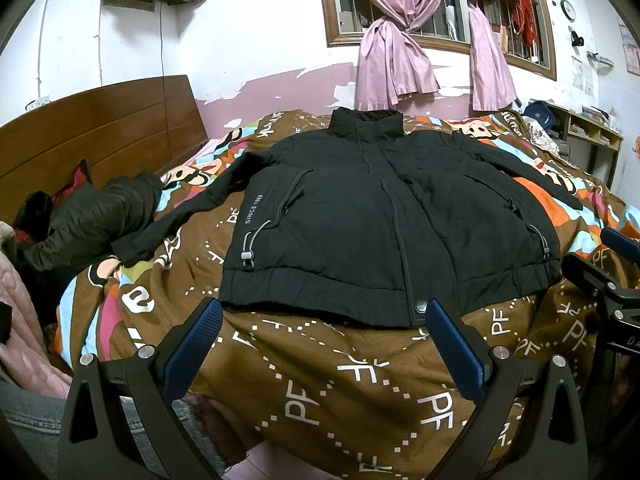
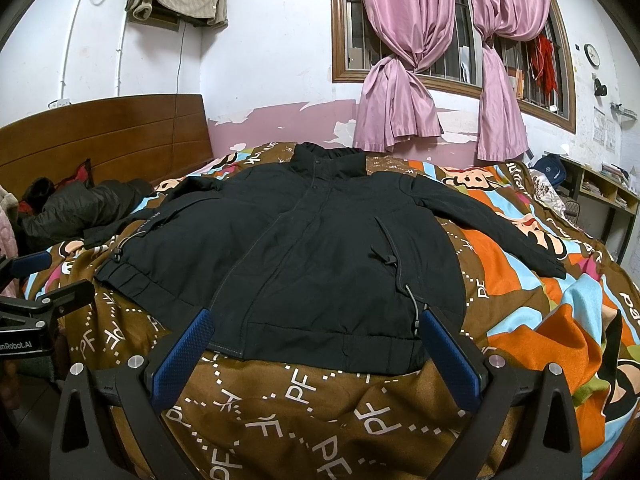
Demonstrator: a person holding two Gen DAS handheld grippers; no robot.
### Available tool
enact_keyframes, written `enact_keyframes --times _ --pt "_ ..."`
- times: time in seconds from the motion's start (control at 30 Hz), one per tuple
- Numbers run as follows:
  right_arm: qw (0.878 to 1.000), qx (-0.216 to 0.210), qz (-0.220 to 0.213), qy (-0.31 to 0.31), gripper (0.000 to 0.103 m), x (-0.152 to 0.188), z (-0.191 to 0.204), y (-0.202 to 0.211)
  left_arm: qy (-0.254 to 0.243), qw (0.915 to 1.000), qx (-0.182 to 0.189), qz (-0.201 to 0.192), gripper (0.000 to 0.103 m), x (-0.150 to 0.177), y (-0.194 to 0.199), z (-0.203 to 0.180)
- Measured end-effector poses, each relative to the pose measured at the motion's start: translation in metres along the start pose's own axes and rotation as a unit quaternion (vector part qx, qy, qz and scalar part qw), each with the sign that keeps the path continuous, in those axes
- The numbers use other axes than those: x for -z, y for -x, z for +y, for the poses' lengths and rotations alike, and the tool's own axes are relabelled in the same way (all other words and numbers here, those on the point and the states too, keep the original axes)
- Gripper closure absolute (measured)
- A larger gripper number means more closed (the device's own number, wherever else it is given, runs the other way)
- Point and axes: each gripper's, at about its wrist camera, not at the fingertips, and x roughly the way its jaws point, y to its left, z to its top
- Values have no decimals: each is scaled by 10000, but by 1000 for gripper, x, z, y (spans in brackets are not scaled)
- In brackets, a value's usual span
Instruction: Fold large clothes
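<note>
Both tongs hang empty with blades spread apart: my left gripper (image 1: 324,316) and right gripper (image 2: 316,326) hover just short of the hem of the black jacket (image 1: 360,216). It lies front-up on the patterned quilt (image 1: 340,372), sleeves splayed, collar toward the window. Puffy fabric may slip if I pinch only the outer layer. The left sleeve (image 1: 180,216) runs toward a dark garment (image 1: 88,216), perhaps touching it, and could drag it along.
</note>
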Motion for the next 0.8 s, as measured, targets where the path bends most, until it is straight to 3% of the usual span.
enact_keyframes --times 0.8 --pt "10000 2 28 -8 0 0 0 -2 -30 10000 -18 -8 4 0 0 0"
